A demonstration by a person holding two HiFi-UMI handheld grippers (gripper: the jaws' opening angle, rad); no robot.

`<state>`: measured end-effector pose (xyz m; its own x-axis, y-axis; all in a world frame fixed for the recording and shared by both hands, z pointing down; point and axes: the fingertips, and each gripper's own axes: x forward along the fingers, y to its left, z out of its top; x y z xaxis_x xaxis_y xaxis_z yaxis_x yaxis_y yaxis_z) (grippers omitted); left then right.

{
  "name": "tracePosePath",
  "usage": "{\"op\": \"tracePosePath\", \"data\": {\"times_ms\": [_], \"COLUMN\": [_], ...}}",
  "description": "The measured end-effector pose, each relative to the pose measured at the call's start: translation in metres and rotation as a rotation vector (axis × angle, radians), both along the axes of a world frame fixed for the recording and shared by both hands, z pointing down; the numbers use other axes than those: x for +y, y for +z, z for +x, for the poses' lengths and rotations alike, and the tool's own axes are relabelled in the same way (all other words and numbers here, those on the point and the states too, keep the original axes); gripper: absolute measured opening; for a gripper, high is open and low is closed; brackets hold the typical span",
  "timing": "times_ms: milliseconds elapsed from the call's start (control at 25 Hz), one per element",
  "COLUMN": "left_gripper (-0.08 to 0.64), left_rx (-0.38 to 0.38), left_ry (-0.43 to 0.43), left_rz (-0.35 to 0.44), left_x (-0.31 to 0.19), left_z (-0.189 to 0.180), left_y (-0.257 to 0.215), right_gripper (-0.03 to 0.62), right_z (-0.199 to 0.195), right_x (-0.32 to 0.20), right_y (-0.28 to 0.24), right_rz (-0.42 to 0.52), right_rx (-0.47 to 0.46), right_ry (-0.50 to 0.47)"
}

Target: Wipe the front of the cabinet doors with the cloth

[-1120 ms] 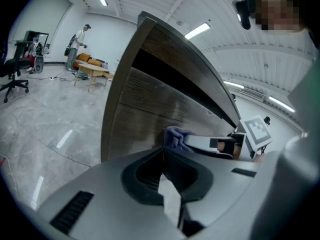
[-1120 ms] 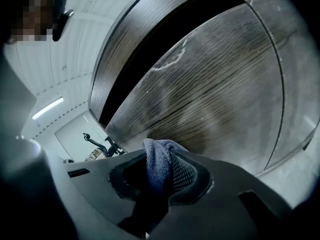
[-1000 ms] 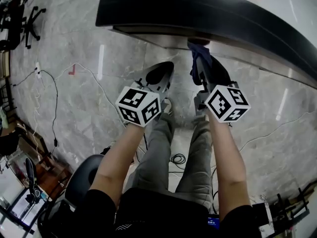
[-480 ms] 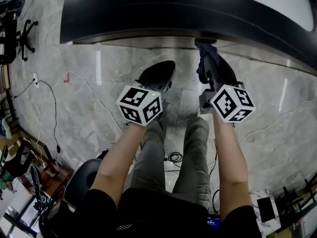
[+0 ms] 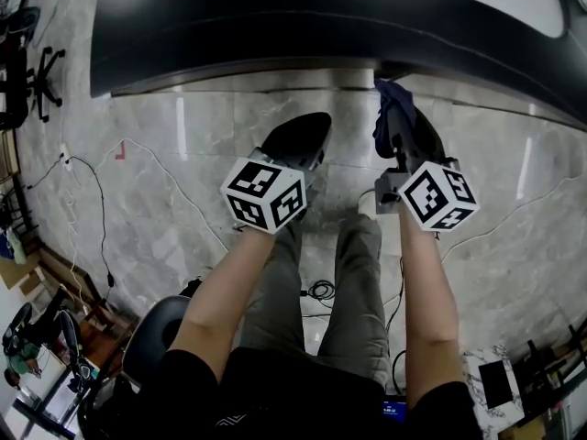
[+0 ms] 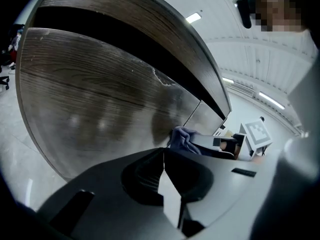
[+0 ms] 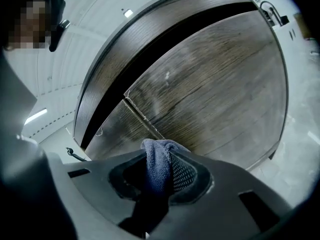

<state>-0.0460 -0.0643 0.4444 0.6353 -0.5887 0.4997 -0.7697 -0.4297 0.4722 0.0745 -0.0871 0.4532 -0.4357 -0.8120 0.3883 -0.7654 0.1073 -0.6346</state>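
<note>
**Cloth pinched in right gripper at the cabinet front**

The blue cloth [image 7: 159, 169] is bunched upright between the jaws of the right gripper [image 7: 161, 181], which are closed on it. Its top fold sits just below the seam [image 7: 142, 116] where the 2 wood-grain cabinet doors [image 7: 215, 94] meet. Whether it touches the wood cannot be told there.

The left gripper view shows the same cloth [image 6: 182, 138] from the side, close against the door [image 6: 100, 99]. It also shows the left gripper [image 6: 164, 159] with its jaws brought together and nothing between them.

The head view hides the door fronts. From above only the dark tabletop [image 5: 321, 16] edge shows, with the cloth [image 5: 396, 108] reaching up to it. The left gripper [image 5: 295, 140] hangs beside the right gripper [image 5: 404, 140], above the marble floor [image 5: 183, 181], where cables [image 5: 92, 209] trail.
</note>
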Motion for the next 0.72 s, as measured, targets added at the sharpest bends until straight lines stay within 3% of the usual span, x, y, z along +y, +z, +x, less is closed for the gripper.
{"op": "tracePosePath", "data": {"times_ms": [280, 720], "left_gripper": [0.009, 0.009], "left_rx": [0.003, -0.009], "left_ry": [-0.026, -0.115], "left_rz": [0.002, -0.013], "left_x": [-0.003, 0.014], "left_z": [-0.021, -0.094], "left_y": [0.000, 0.005], "right_gripper": [0.084, 0.084], "right_z": [-0.032, -0.114], "right_x": [0.013, 0.024], "right_y": [0.004, 0.006], "right_rz": [-0.020, -0.032], "right_rx": [-0.019, -0.019], "right_ry": [-0.054, -0.186]}}
